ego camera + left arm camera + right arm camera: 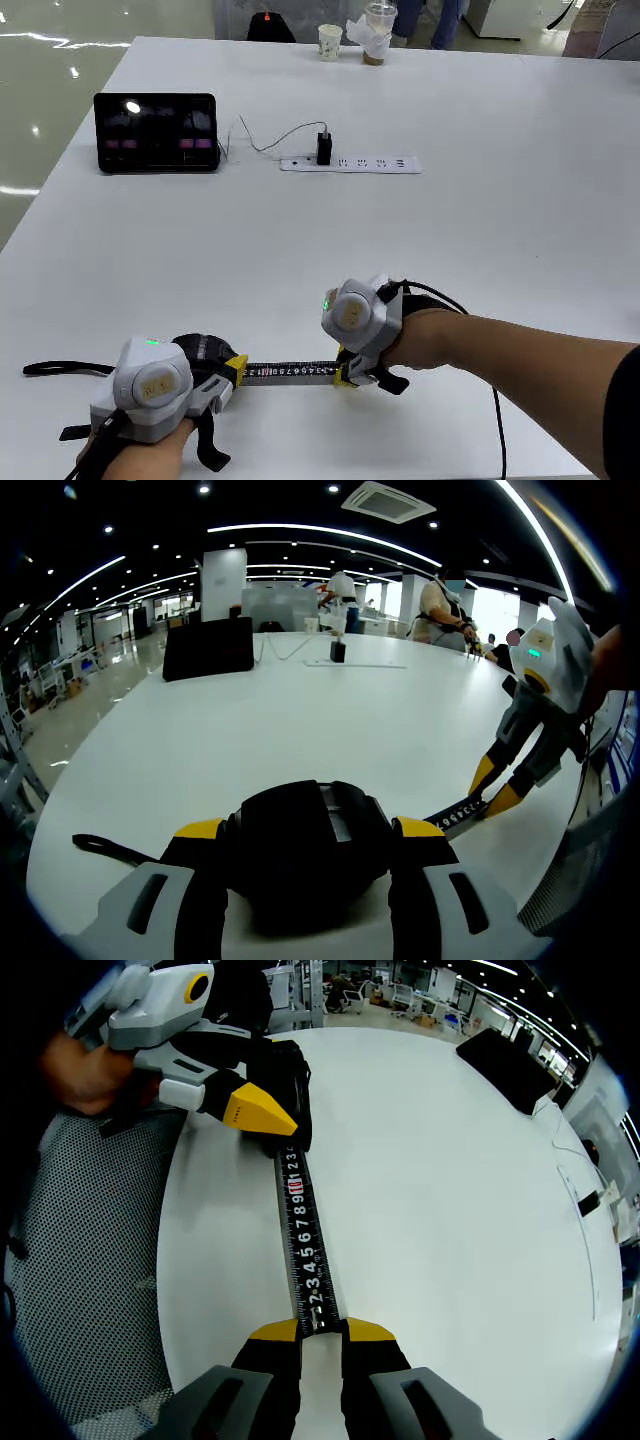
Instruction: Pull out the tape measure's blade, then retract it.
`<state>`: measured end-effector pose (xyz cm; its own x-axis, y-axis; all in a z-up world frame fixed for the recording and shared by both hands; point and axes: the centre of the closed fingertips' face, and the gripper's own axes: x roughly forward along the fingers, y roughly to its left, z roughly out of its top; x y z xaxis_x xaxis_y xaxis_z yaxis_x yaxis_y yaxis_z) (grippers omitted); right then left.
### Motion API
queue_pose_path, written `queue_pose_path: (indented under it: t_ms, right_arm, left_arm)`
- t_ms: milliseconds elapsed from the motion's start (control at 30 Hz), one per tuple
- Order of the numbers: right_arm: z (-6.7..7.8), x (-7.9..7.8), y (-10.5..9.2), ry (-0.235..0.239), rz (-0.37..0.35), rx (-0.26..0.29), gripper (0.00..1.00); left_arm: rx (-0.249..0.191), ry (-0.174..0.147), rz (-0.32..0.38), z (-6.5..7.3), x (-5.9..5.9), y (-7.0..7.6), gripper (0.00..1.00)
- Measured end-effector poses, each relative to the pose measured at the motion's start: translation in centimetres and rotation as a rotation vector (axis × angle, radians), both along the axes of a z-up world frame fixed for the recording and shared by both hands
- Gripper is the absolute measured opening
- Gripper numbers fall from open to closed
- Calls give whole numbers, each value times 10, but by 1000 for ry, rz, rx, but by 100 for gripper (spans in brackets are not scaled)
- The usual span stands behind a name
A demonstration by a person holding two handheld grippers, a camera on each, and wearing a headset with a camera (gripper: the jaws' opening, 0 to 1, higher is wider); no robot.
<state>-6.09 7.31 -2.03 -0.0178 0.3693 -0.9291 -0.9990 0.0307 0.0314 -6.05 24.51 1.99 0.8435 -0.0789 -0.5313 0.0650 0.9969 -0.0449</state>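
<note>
While the case [205, 352] sits on the white table [400, 230] near the person's edge, the left gripper [310, 828] has its jaws pressed against the case's two flanks. A short run of blade [303, 1240] is drawn out of it. The right gripper [322, 1332] pinches the blade's free end, jaws closed on the tip with the strip between them.

The blade lies along the tabletop, printed face up. Its long axis runs from the case on the person's left to the right gripper on their right, and the low numbers sit at the pinched end, so the tip points away from the case.

I'd judge the case rigid and compact, heavy enough to stay put once clamped, and its broad sides are the sensible hold. The blade looks like thin sprung steel: stiff along its length while kept straight, but likely to kink if bent sideways. It is probably slick too (painted metal gives little grip). Its end hook is the safest place to grasp. The return spring likely pulls the blade back, so it should be fed back in under control.
</note>
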Motion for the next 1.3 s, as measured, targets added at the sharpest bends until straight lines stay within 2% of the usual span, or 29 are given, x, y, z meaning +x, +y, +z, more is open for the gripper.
queue_pose_path:
  t_ms: [767, 967, 1300]
  right_arm:
    - [0, -1, 8, 8, -5, 3, 11]
    - [1, -1, 11, 9, -6, 12, 11]
    - [2, -2, 19, 8, -6, 26, 11]
  left_arm:
    - [-6, 1, 3, 1, 0, 0, 61]
    - [-21, 4, 9, 1, 0, 1, 60]
    - [-18, 5, 4, 1, -1, 0, 60]
